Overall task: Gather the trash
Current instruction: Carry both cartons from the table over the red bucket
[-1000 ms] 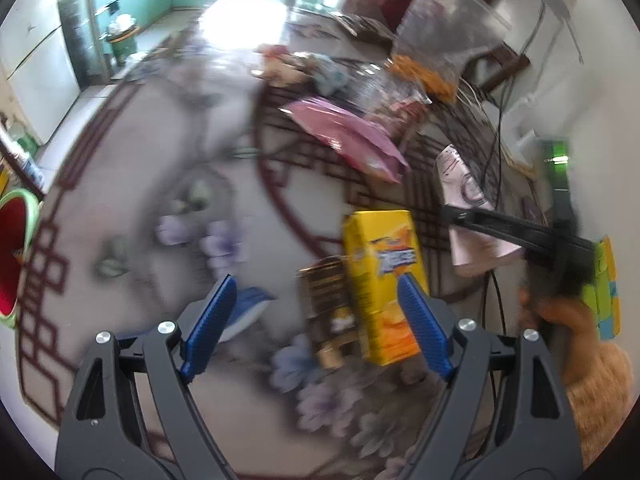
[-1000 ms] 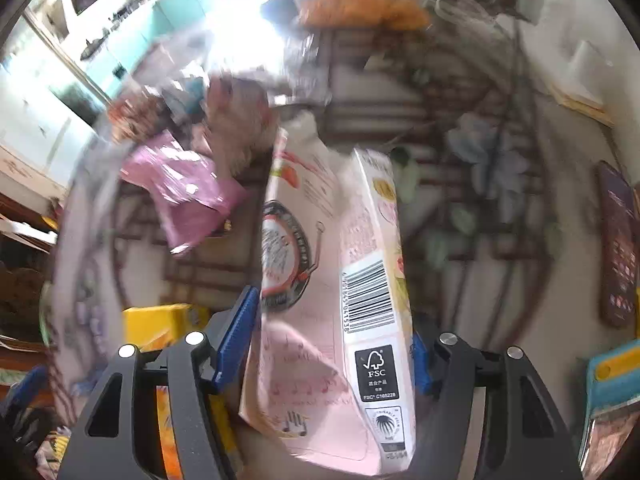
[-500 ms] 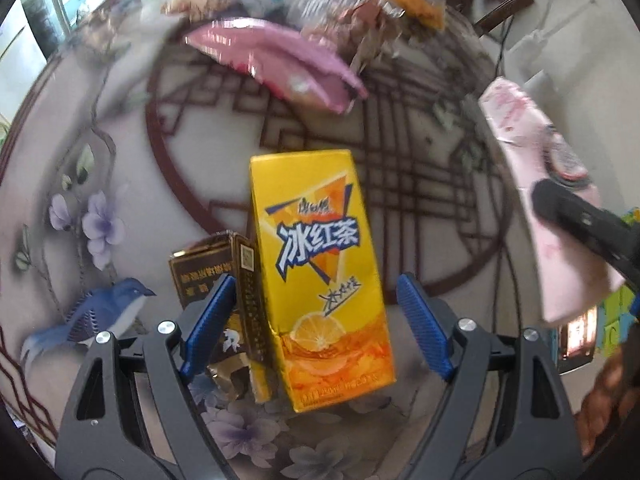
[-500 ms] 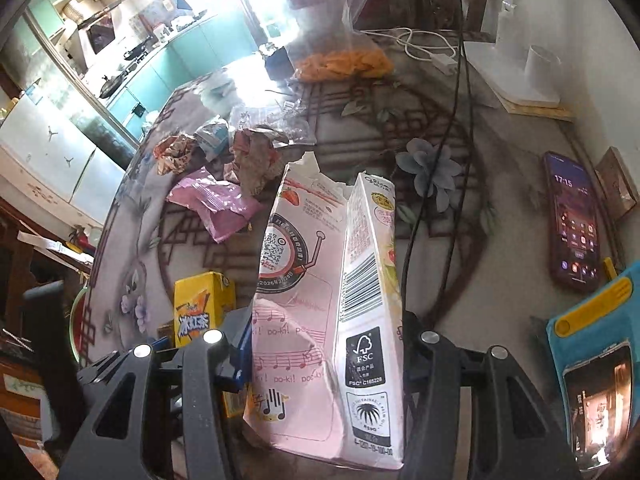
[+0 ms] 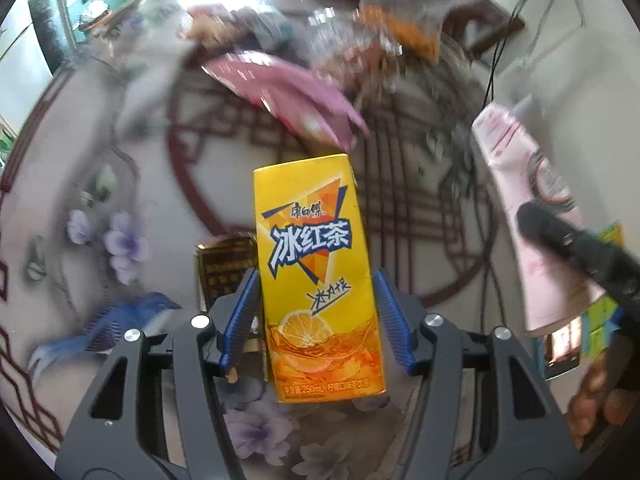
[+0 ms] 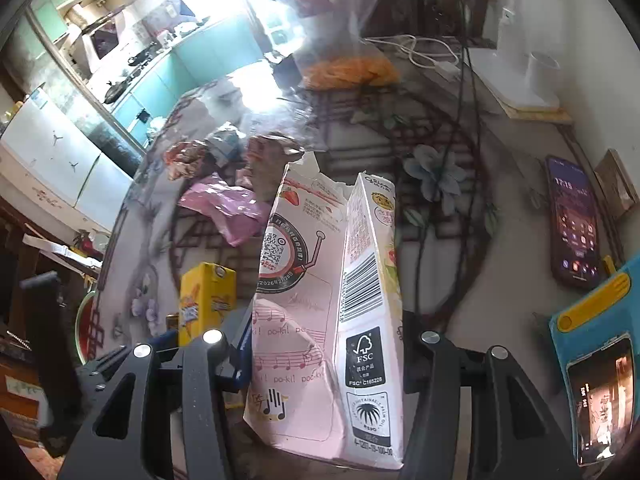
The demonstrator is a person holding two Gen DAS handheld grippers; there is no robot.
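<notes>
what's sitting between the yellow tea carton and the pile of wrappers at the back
A pink wrapper lies between the tea carton and the pile; bare tabletop otherwise. Left wrist view.

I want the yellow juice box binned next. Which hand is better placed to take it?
Left. The left tool has just been closing around the juice box, its blue pads at both sides. The right tool is full, clamped on the pink carton.
</notes>
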